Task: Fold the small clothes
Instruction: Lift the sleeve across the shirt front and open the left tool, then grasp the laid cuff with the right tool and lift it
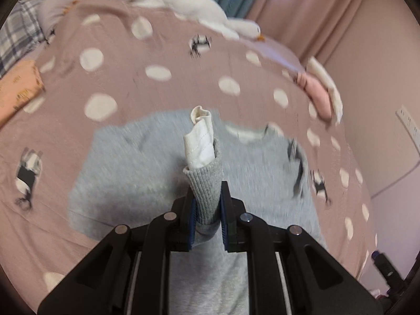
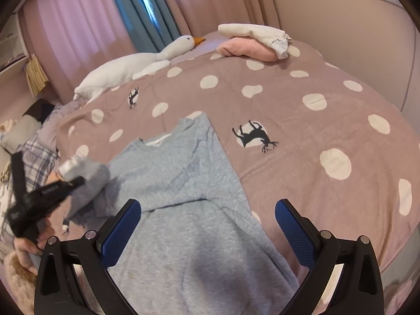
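A small grey sweatshirt (image 2: pixel 183 183) lies flat on the pink dotted bedspread (image 2: pixel 302 120); it also shows in the left wrist view (image 1: pixel 131 173). My left gripper (image 1: pixel 207 210) is shut on the sweatshirt's sleeve cuff (image 1: pixel 207 183), ribbed grey with white lining sticking out, and holds it lifted above the body of the garment. In the right wrist view the left gripper (image 2: pixel 78 181) shows at the left with the sleeve. My right gripper (image 2: pixel 207 225) is open and empty just above the sweatshirt's lower part.
A white goose plush (image 2: pixel 131 65) lies at the bed's far side. Folded pink and white clothes (image 2: pixel 252 44) sit at the far corner. An orange folded garment (image 1: pixel 18 89) lies at the left. Curtains and a wall surround the bed.
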A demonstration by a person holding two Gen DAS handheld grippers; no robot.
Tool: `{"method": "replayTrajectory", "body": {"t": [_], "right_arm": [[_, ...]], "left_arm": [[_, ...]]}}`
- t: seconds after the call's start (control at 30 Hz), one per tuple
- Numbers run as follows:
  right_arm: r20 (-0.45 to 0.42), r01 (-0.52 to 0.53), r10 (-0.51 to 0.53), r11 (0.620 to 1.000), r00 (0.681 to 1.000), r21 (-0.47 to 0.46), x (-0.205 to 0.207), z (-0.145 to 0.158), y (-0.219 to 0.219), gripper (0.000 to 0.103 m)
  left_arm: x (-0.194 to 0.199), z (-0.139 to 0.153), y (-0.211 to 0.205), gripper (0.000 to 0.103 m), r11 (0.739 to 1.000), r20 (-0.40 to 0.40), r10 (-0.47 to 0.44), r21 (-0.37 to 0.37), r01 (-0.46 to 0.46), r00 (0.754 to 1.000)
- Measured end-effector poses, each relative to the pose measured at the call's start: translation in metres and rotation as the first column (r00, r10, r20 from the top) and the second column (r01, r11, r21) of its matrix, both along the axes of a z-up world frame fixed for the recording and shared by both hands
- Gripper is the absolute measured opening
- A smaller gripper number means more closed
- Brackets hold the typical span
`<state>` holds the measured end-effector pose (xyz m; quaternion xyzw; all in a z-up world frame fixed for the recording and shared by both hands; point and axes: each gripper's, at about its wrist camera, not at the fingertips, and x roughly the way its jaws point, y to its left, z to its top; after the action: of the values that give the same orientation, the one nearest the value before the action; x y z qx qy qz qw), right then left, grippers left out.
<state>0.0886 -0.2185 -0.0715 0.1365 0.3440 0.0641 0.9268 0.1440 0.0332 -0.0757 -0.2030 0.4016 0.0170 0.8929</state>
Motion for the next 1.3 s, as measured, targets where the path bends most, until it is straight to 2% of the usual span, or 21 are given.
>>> {"method": "replayTrajectory", "body": {"t": [0.17,0.37,0.43,0.57,0.63,0.7,0.77,0.9,1.03,1.17,1.3], "right_arm": [[-0.003,-0.003,0.003,1.000,1.000,-0.001,0.001,-0.001,0.001,0.101],[-0.007,-0.002,0.002,1.000,1.000,-0.002,0.001,-0.003,0.000,0.101],[-0.007,-0.003,0.003,1.000,1.000,0.002,0.001,-0.004,0.000,0.101],[-0.012,-0.006,0.006,1.000,1.000,0.000,0.002,-0.006,0.001,0.101],[-0.014,-0.009,0.009,1.000,1.000,-0.002,0.002,-0.006,0.002,0.101],[-0.013,-0.015,0.015,1.000,1.000,-0.002,0.002,-0.005,0.004,0.101],[-0.010,-0.020,0.020,1.000,1.000,-0.008,0.002,-0.004,0.006,0.101],[-0.017,-0.038,0.037,0.999,0.999,-0.019,0.006,-0.004,0.013,0.101],[-0.010,-0.078,0.078,0.996,0.997,-0.033,0.010,-0.002,0.025,0.101],[-0.007,-0.117,0.117,0.992,0.993,-0.052,0.014,0.001,0.039,0.101],[-0.029,-0.174,0.172,0.982,0.985,-0.079,0.025,0.003,0.064,0.101]], "left_arm": [[0.010,-0.034,-0.016,0.015,0.999,-0.101,-0.037,0.014,0.039,0.994],[0.017,-0.061,-0.023,0.018,0.998,-0.188,-0.066,-0.019,0.064,0.980],[0.015,-0.063,-0.024,0.024,0.997,-0.192,-0.077,-0.029,0.073,0.978],[0.010,-0.055,-0.026,0.048,0.992,-0.172,-0.114,-0.074,0.103,0.979],[0.005,-0.048,-0.028,0.057,0.989,-0.155,-0.133,-0.086,0.121,0.979],[-0.003,-0.038,-0.028,0.068,0.983,-0.123,-0.152,-0.120,0.138,0.981],[-0.014,-0.024,-0.024,0.074,0.981,-0.083,-0.148,-0.143,0.135,0.986],[-0.036,0.000,-0.002,0.081,0.984,-0.023,-0.094,-0.152,0.090,0.995],[-0.065,0.015,0.036,0.082,0.991,-0.005,0.023,-0.135,-0.023,1.000],[-0.095,0.017,0.075,0.082,0.980,-0.015,0.161,-0.119,-0.161,0.987],[-0.122,0.009,0.103,0.082,0.956,-0.039,0.266,-0.117,-0.269,0.963]]}}
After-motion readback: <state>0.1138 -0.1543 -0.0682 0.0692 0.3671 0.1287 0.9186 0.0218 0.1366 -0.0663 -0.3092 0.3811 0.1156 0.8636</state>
